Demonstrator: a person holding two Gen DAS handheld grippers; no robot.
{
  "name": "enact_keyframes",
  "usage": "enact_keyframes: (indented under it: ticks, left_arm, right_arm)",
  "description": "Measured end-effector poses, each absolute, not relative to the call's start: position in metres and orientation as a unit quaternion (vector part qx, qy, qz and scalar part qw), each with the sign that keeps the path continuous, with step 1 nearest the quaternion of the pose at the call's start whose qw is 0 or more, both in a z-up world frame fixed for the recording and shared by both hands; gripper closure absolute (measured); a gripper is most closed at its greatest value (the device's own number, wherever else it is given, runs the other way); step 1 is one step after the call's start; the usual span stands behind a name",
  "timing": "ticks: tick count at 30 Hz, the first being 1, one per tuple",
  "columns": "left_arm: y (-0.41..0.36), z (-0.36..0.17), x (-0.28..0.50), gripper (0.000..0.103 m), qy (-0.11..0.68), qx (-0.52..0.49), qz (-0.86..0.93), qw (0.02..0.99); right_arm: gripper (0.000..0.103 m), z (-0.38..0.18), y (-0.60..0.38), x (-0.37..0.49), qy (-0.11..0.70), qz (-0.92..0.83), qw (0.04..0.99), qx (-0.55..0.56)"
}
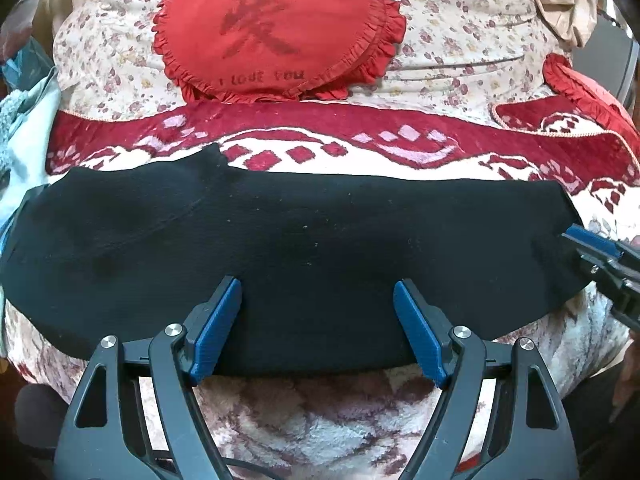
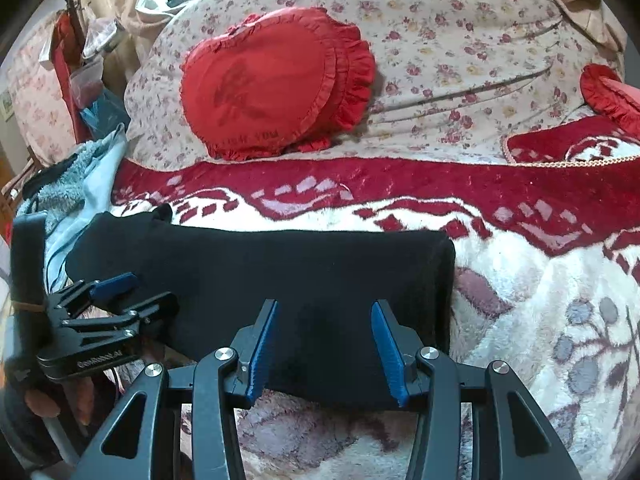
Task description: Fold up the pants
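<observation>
Nearest the left wrist camera, the left black gripper with blue finger pads [image 1: 318, 292] stands wide apart over the near edge of the black knit pants [image 1: 280, 240], holding nothing. The right black gripper with blue finger pads [image 2: 324, 316] is likewise spread wide, empty, over the near edge of the same pants [image 2: 280, 272] close to their right end.

The pants lie flat as a long folded band across the red-and-cream plush patterned blanket [image 1: 320, 420], parallel to the bed's near edge; their right end forms a squared fold (clearest from the right wrist view), and a small point of fabric sticks up at the far left.

Behind the pants runs the blanket's dark red border, then a cream floral-print quilt [image 1: 460, 20]. On it rests a red heart-shaped frilled cushion printed "I LOVE YOU" [image 1: 276, 32]. A second red frilled cushion [image 1: 580, 88] sits at the far right edge. Pale blue and grey fleecy cloths [image 2: 68, 196] are heaped off the bed's left edge.
</observation>
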State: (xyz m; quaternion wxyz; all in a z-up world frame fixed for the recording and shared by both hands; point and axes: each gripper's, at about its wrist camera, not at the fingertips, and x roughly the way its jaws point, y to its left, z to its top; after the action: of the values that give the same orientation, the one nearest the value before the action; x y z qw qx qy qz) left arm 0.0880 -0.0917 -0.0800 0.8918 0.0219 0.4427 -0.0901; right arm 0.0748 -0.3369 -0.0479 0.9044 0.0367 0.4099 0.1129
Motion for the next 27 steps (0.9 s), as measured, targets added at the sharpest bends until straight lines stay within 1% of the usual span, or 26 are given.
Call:
enact_keyframes:
  ticks: [10, 18, 27]
  left_arm:
    - [-0.069, -0.067, 0.094, 0.024, 0.425, 0.001, -0.066, 0.903]
    - [-0.049, -0.08, 0.107, 0.024, 0.437, -0.01, -0.035, 0.899]
    - [-0.05, -0.076, 0.112, 0.024, 0.433, -0.016, -0.04, 0.9]
  right_arm:
    - [0.057, -0.063, -0.337, 0.08, 0.438, 0.098, 0.893, 0.024]
    - [0.057, -0.063, -0.345, 0.078, 0.437, 0.099, 0.893, 0.041]
    - [0.057, -0.057, -0.352, 0.073, 0.427, 0.101, 0.897, 0.062]
